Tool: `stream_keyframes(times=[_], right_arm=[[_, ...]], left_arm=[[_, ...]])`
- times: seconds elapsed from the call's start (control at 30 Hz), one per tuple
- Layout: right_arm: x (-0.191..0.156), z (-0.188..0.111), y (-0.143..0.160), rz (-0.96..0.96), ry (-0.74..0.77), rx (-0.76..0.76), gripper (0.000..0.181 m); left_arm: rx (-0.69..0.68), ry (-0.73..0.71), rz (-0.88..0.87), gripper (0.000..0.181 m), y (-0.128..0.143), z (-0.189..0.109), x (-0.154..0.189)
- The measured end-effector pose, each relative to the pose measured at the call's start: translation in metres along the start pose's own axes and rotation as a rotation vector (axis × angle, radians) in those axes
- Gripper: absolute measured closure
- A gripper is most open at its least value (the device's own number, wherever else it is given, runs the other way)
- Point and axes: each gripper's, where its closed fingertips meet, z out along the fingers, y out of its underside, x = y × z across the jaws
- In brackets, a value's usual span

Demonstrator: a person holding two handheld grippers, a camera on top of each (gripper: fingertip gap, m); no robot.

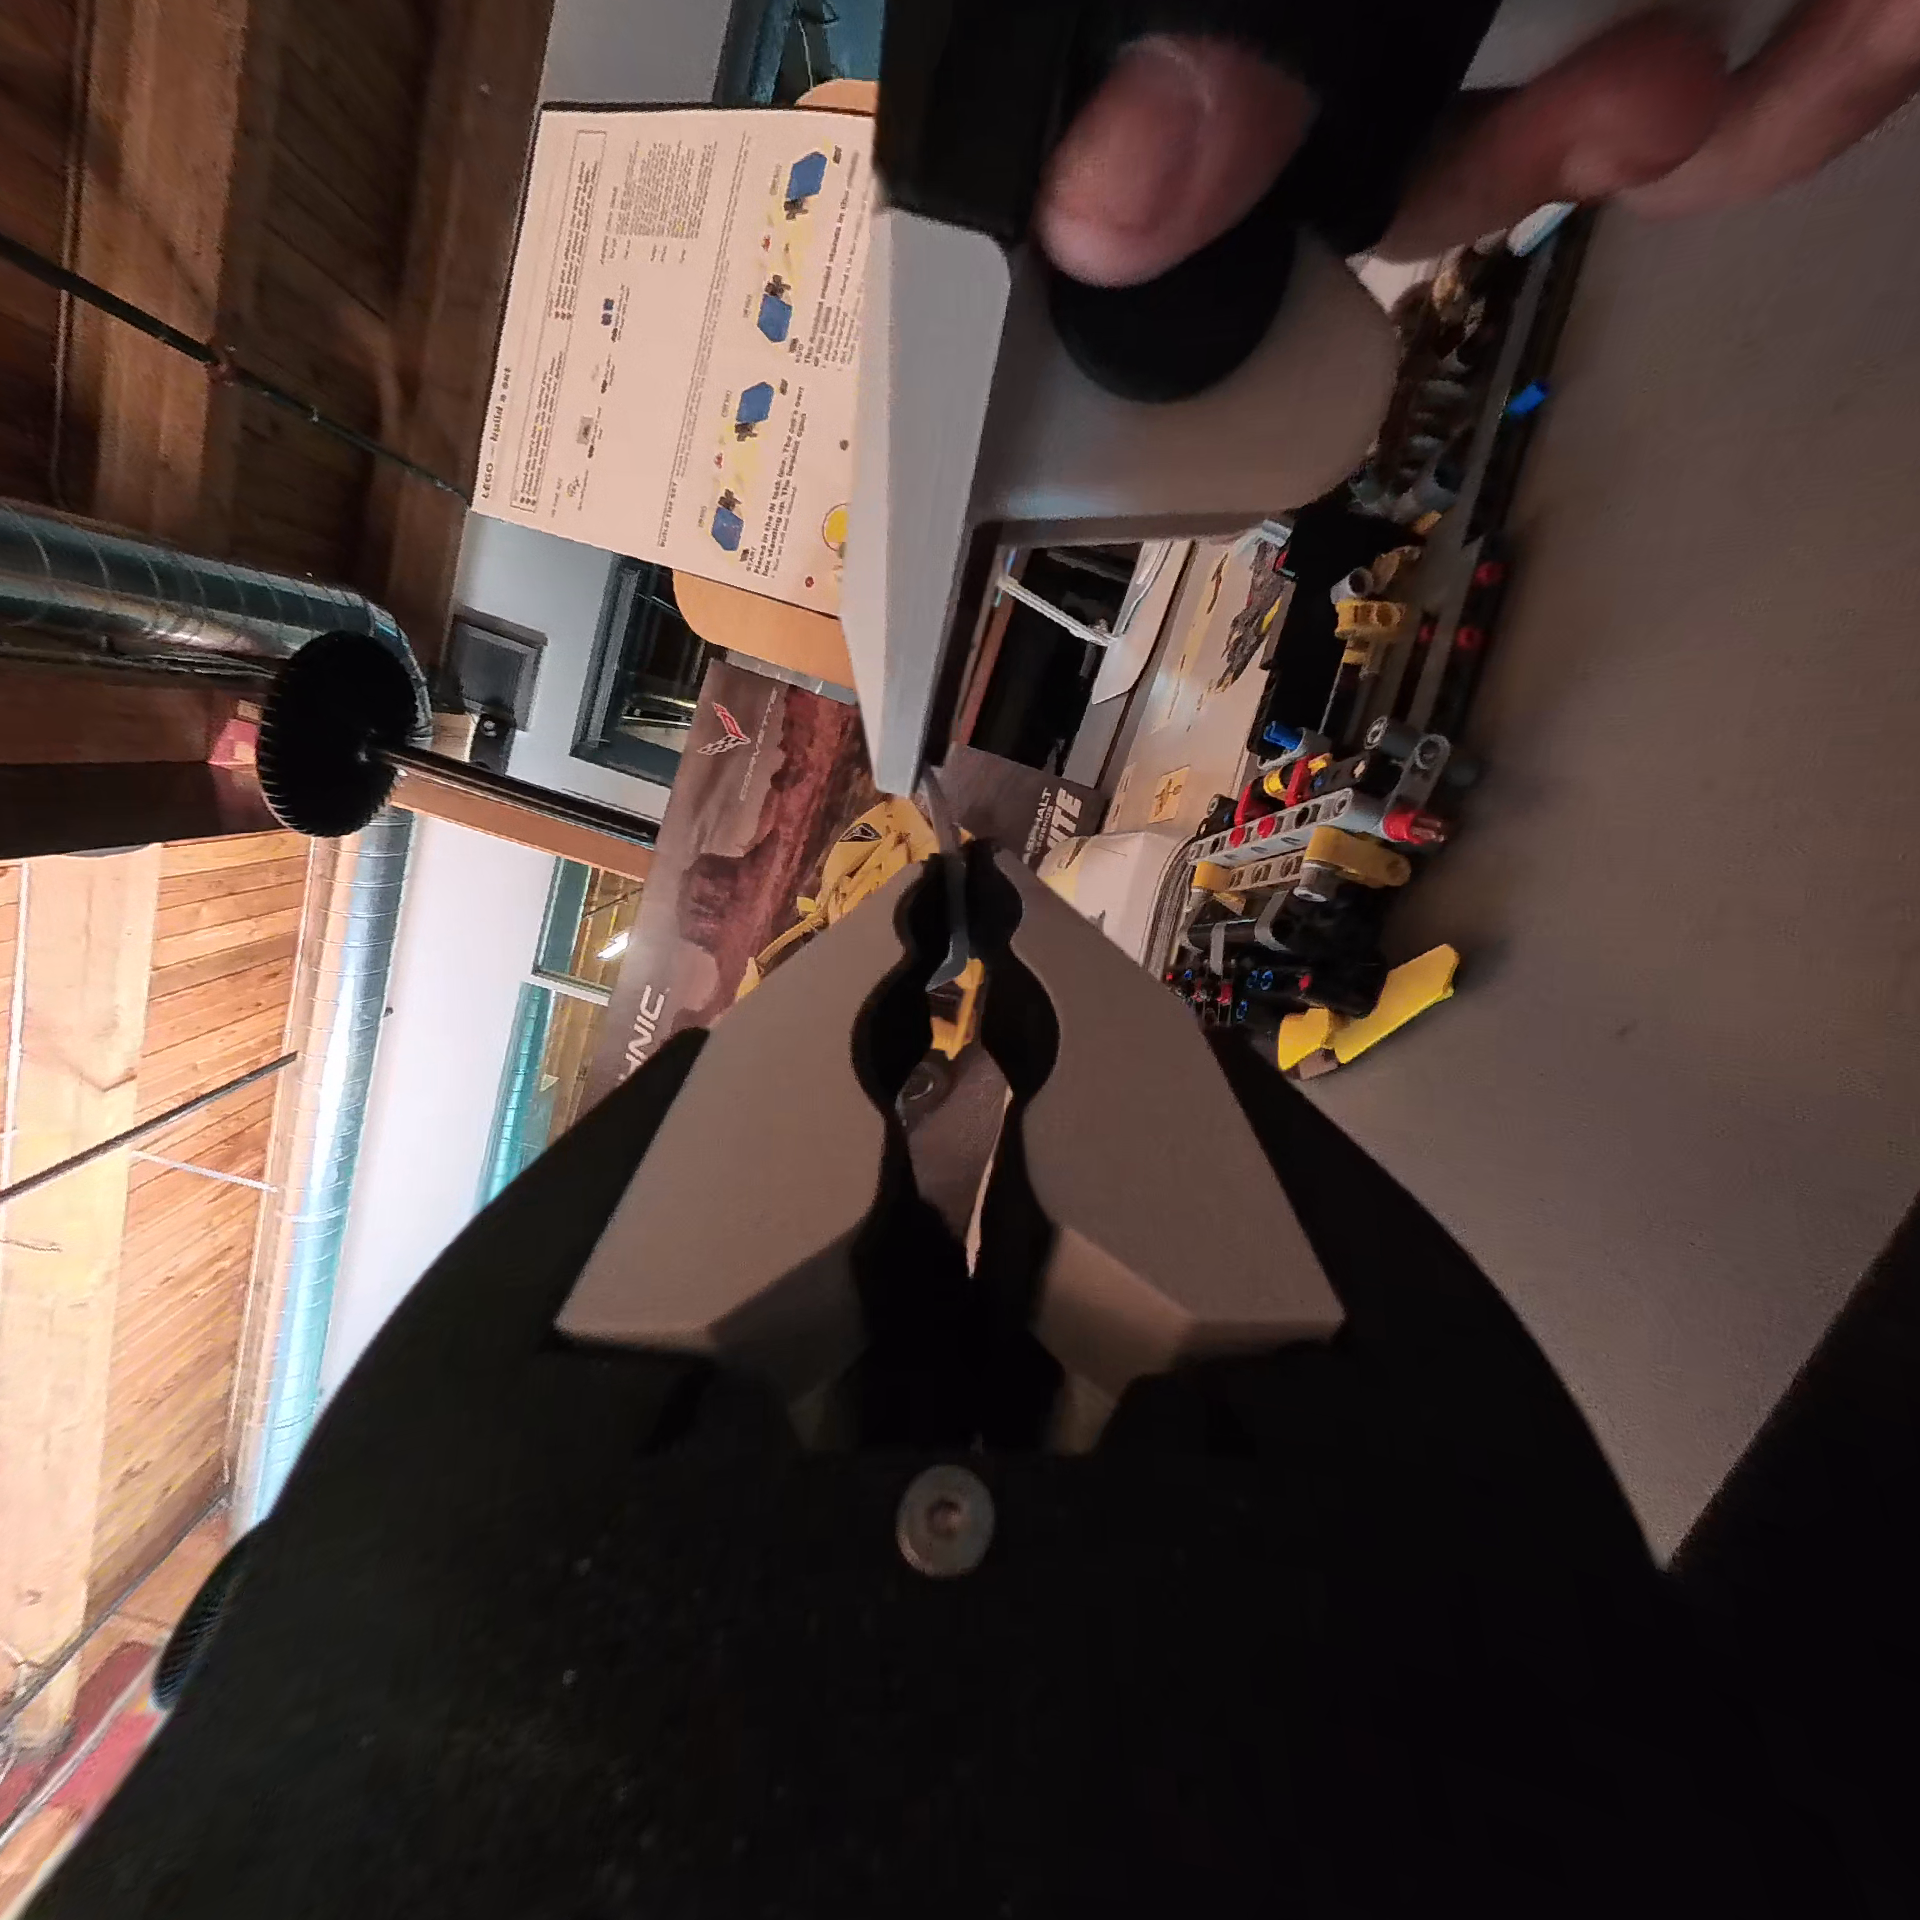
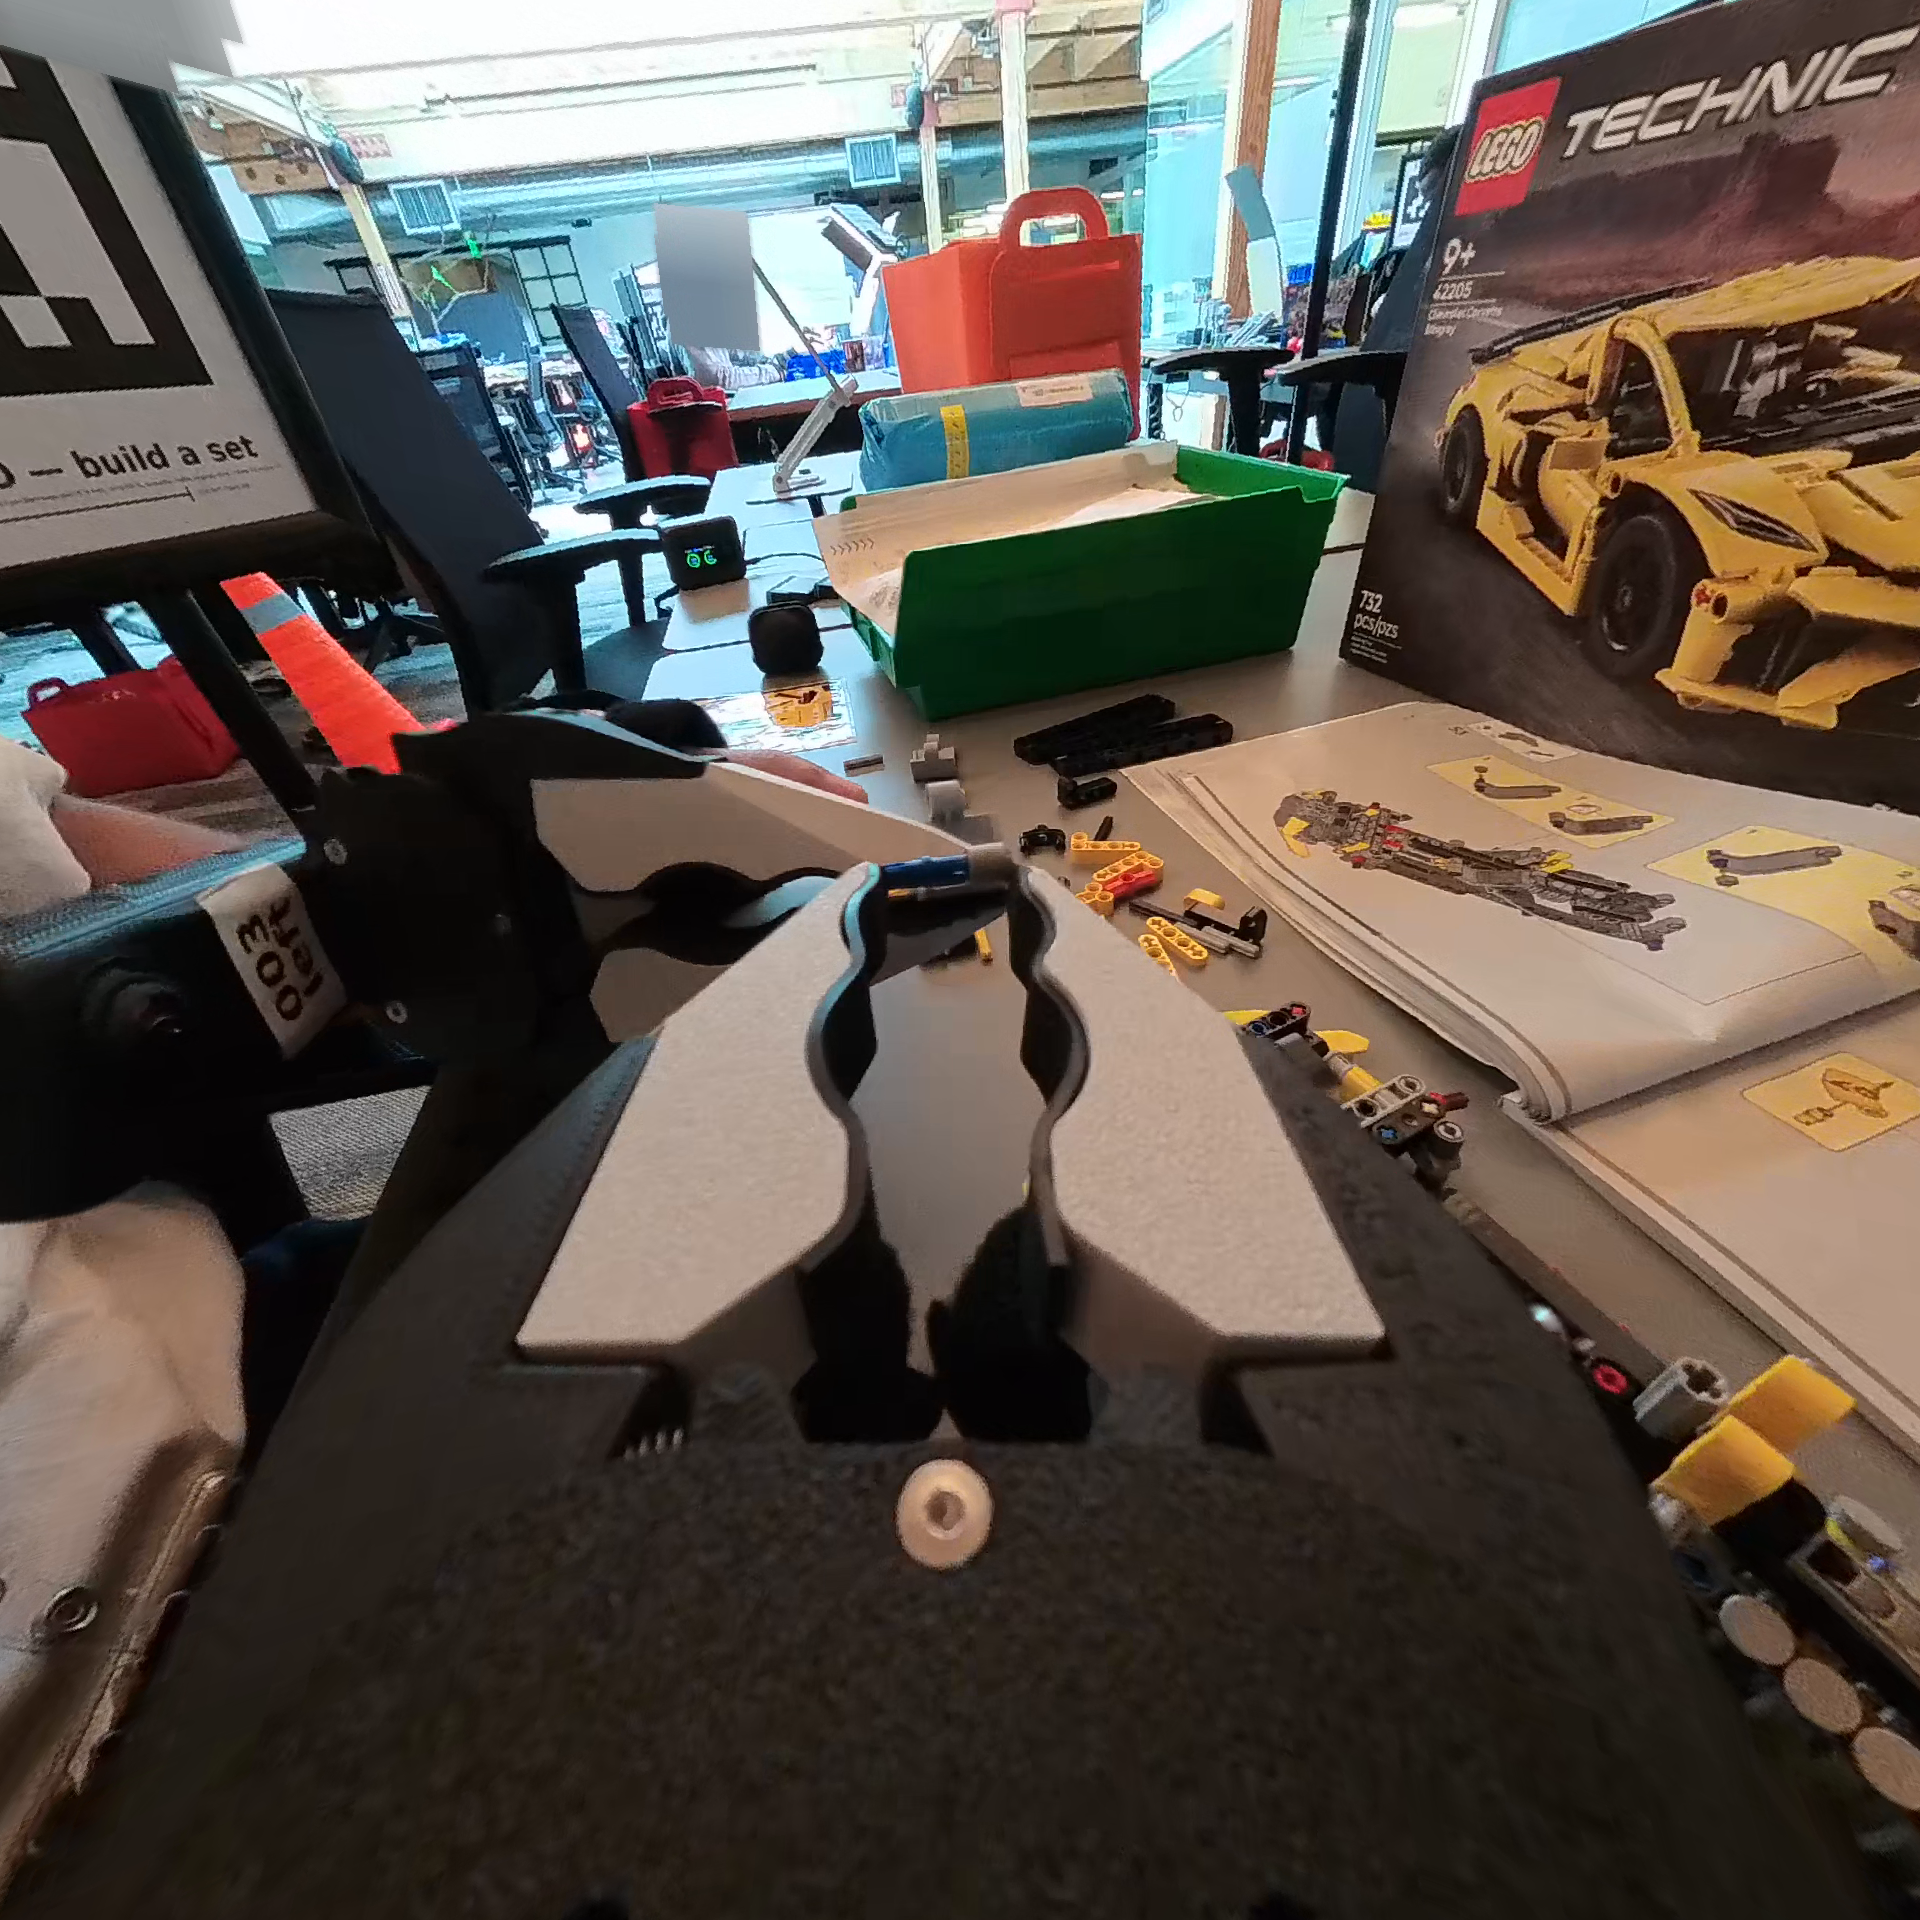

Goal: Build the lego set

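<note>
L tool (image 2: 977, 862) comes in from the left, tips pinching a small grey piece (image 1: 951, 920). R tool (image 2: 940, 883) is clamped on a blue/grey pin (image 2: 940, 869) at its tips, touching L tool's tips above the surface (image 2: 1049, 810). Loose lego parts (image 2: 1153, 904) lie just past the tips; open manual (image 2: 1558, 935) to the right, set box (image 2: 1683, 416) upright behind it.
</note>
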Motion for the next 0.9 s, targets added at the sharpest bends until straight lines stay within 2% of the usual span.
stream_keyframes(times=[0.3, 0.33, 0.43, 0.63, 0.77, 0.83, 0.9], right_arm=[[-0.0012, -0.0005, 0.0008, -0.067, 0.018, -0.022, 0.16], [0.0013, -0.0018, 0.0016, -0.055, 0.031, -0.031, 0.167], [-0.0014, -0.0024, -0.0017, -0.071, 0.009, -0.012, 0.167], [-0.0013, -0.0027, -0.0022, -0.098, 0.035, -0.039, 0.168], [-0.0006, -0.002, -0.0018, -0.068, 0.036, -0.039, 0.167], [0.0013, -0.0016, 0.0012, 0.025, -0.002, -0.029, 0.167], [0.001, -0.0052, 0.003, 0.032, -0.04, -0.029, 0.166]], left_arm=[[0.005, -0.022, 0.063, 0.18, -0.0007, -0.0011, -0.0001], [0.011, -0.031, 0.073, 0.181, -0.0018, -0.002, -0.001], [0.026, -0.059, 0.102, 0.181, -0.0047, -0.0035, -0.0036], [0.028, -0.057, 0.092, 0.181, -0.0057, -0.0036, -0.0036], [0.027, -0.049, 0.077, 0.18, -0.005, -0.003, -0.003], [0.032, -0.028, 0.059, 0.181, -0.0028, -0.0018, -0.0011], [0.053, -0.012, 0.044, 0.181, -0.005, -0.0015, 0.0005]])
